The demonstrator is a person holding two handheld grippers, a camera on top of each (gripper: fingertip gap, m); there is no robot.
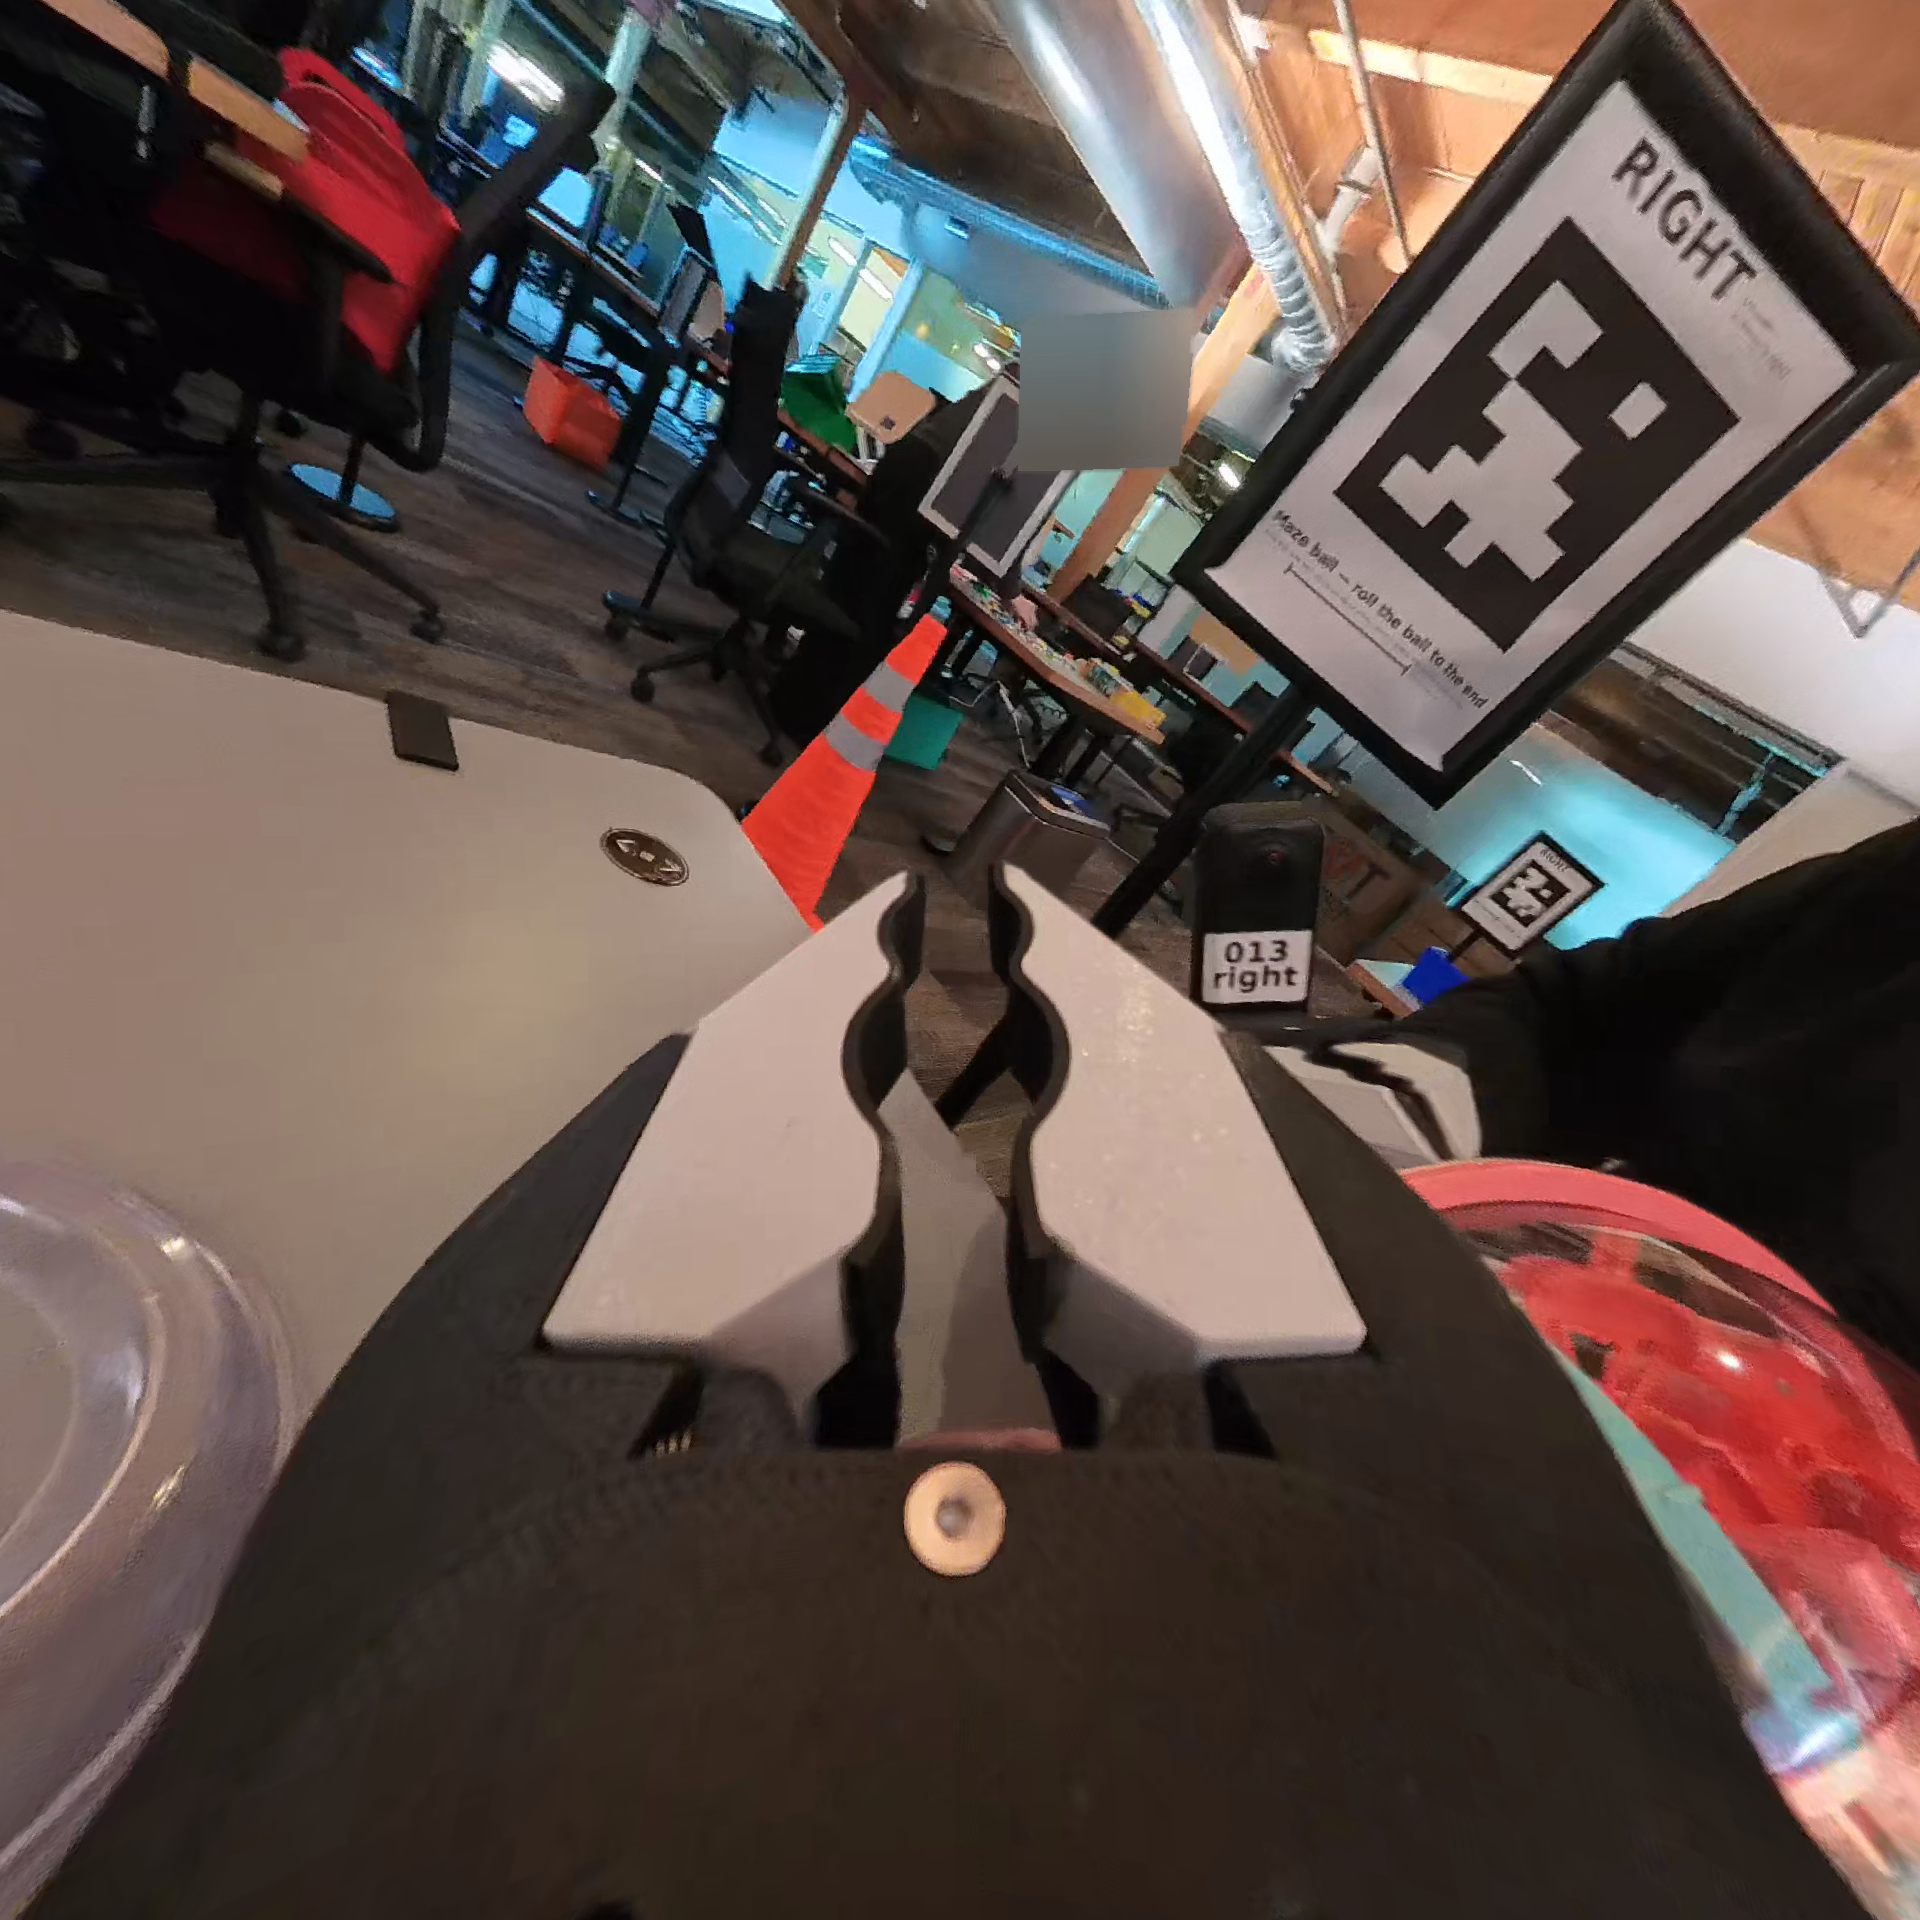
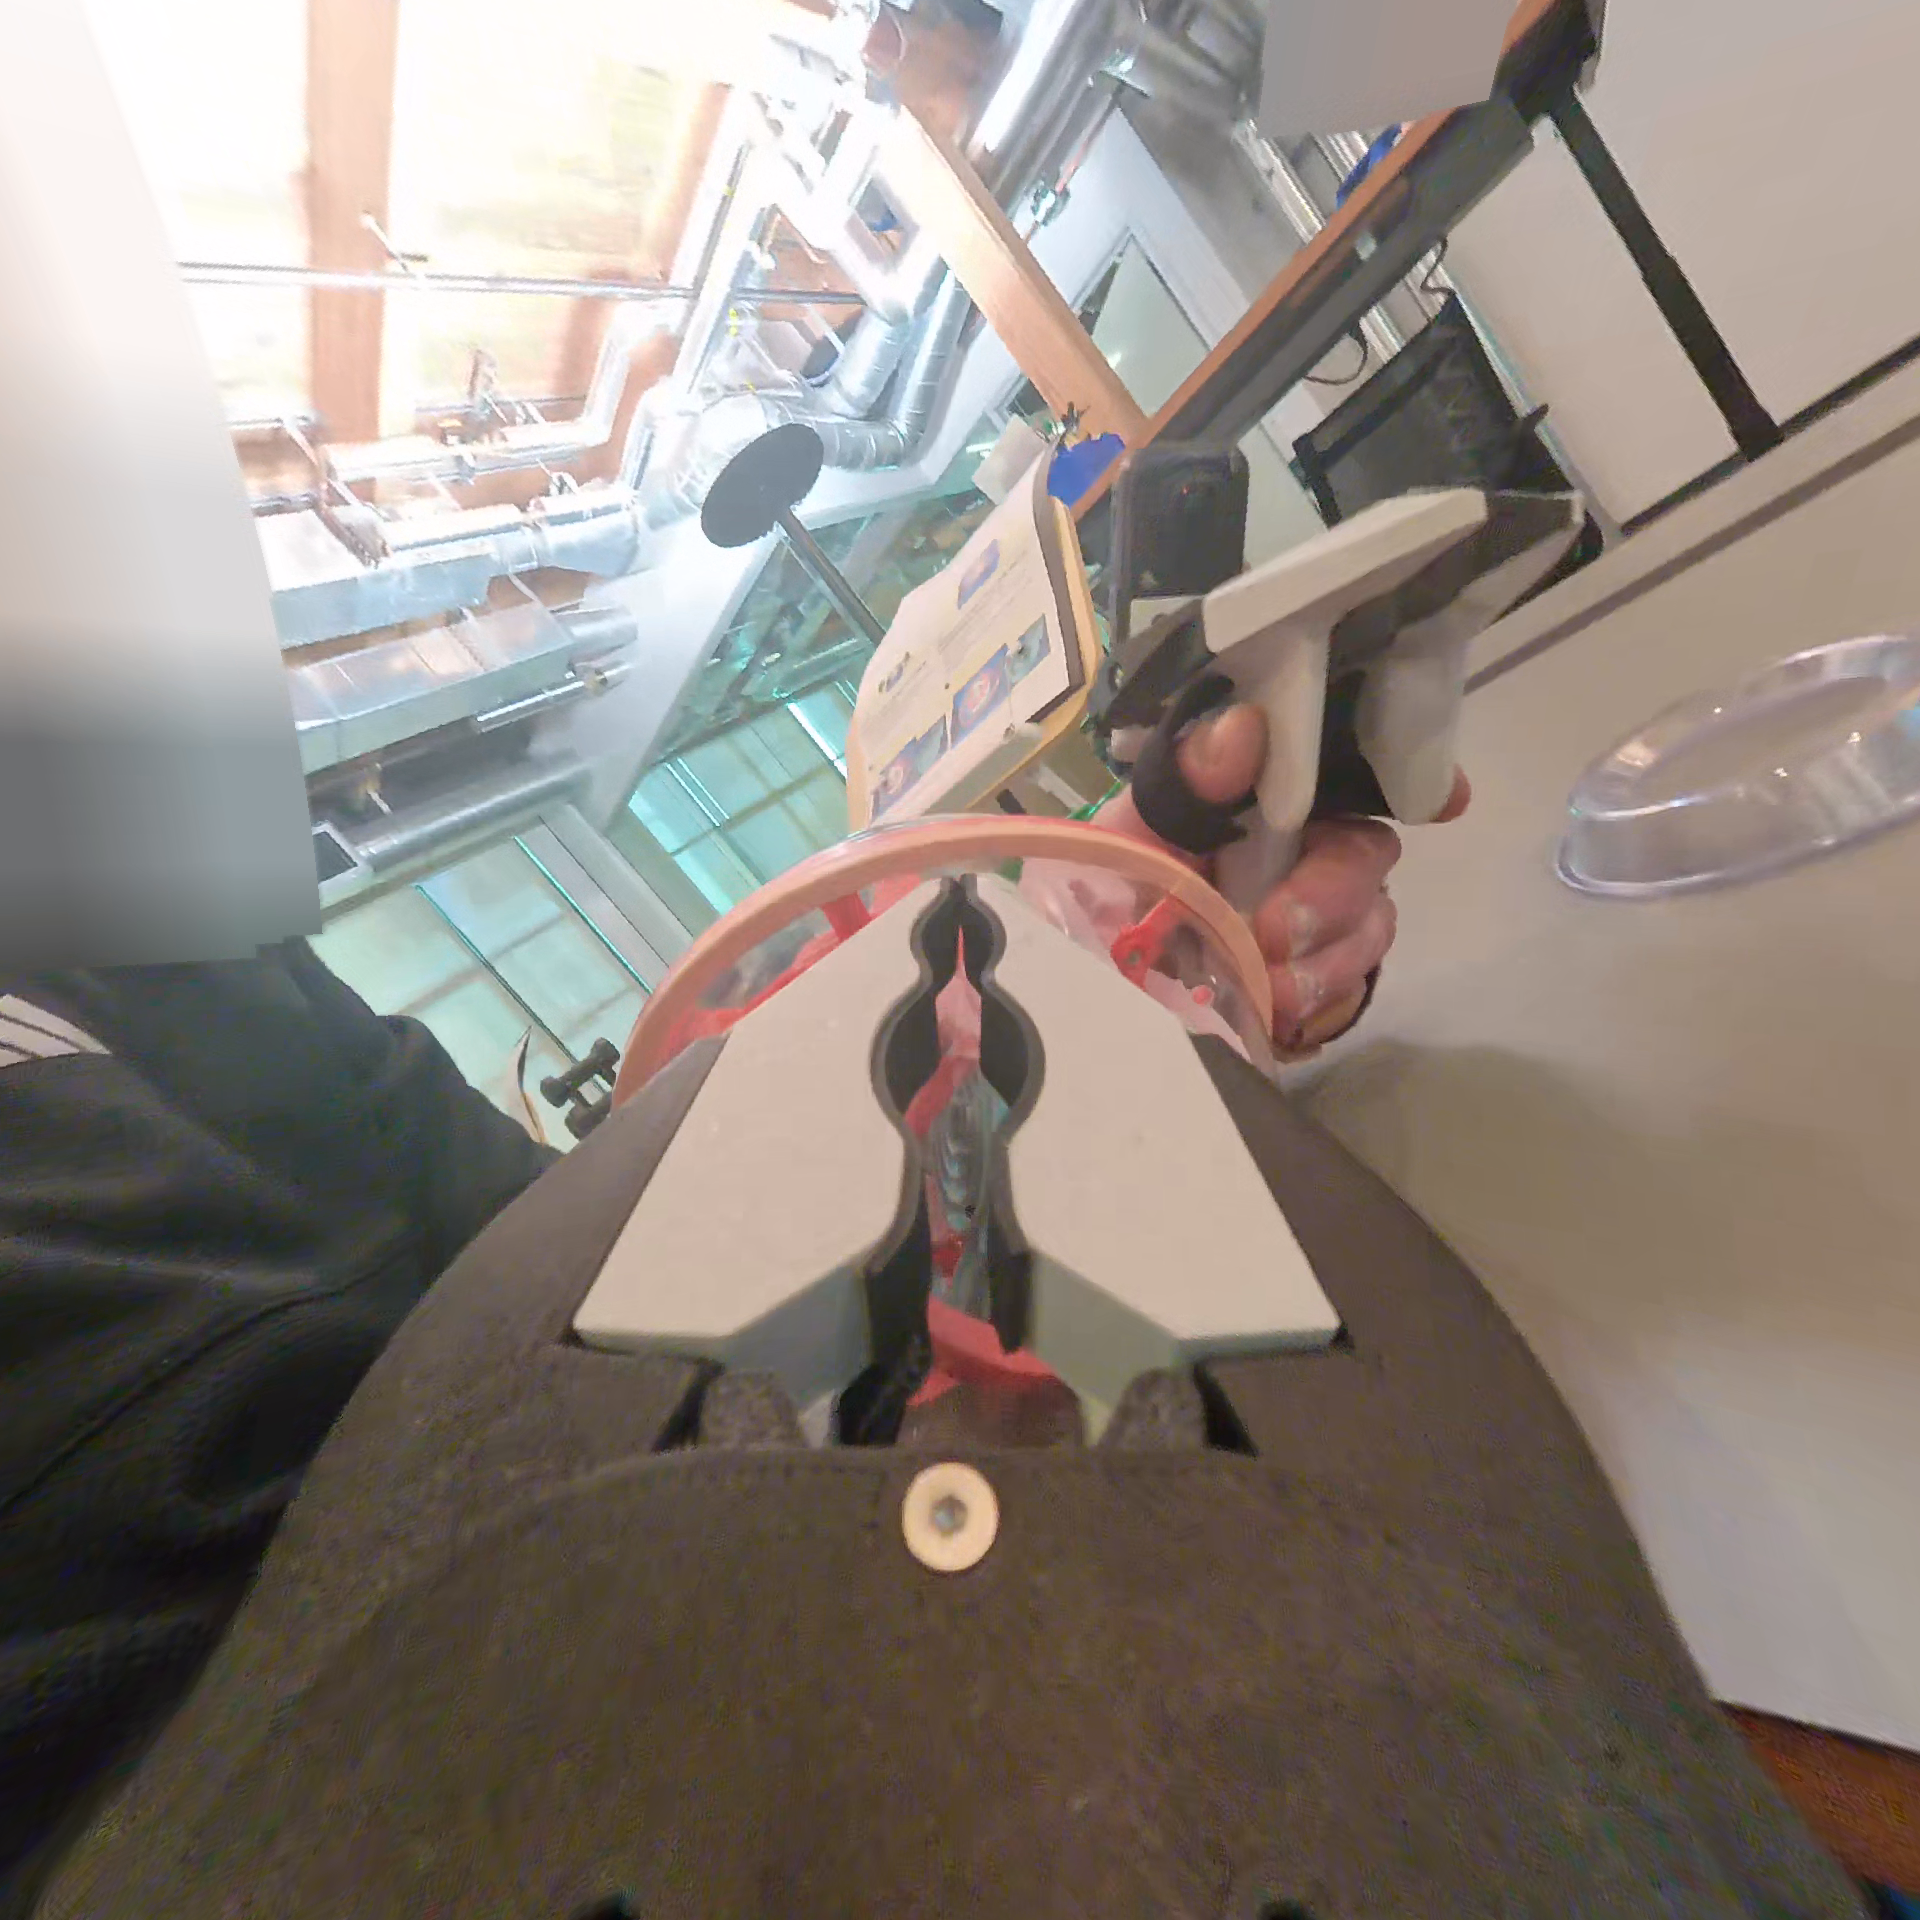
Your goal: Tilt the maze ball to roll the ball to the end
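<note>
The maze ball (image 1: 1704, 1475) is cut off by the right edge of the left wrist view, and the left tongs' (image 1: 956, 904) black body hides its near side. In the right wrist view, the right tongs (image 2: 961, 904) cover most of the ball; the small ball inside cannot be made out. A clear plastic dome (image 1: 94, 1455) on the bench (image 1: 312, 935) is cut off at the left edge.

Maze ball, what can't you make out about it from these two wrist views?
- Small ball inside: not findable; right gripper fingers cover most of the maze ball in the right wrist view.
- Track end: cut off by the frame edge and glare in the left wrist view.
- Left gripper contact: hidden under its own body.
</note>
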